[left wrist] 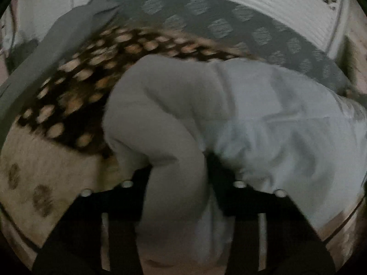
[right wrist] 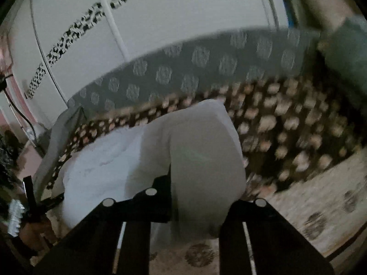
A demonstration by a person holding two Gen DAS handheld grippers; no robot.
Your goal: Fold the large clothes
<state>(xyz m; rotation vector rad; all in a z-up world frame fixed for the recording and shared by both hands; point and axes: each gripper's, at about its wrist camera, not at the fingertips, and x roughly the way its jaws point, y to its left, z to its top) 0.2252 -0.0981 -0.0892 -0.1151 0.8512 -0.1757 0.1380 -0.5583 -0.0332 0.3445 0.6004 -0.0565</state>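
A large white garment (left wrist: 263,114) lies on a leopard-print blanket (left wrist: 75,91). My left gripper (left wrist: 181,183) is shut on a thick fold of the garment, which bulges up between its black fingers (left wrist: 135,197). In the right wrist view the same white garment (right wrist: 110,160) spreads to the left, and my right gripper (right wrist: 201,197) is shut on another bunched fold (right wrist: 201,151) of it. Both frames are blurred by motion.
A grey bedcover with pale dots (left wrist: 206,23) (right wrist: 183,68) runs behind the blanket, with white wardrobe doors (right wrist: 149,11) beyond. A cream spotted section of the blanket (left wrist: 45,171) (right wrist: 321,206) lies near the grippers. The other gripper's hardware (right wrist: 20,206) shows at far left.
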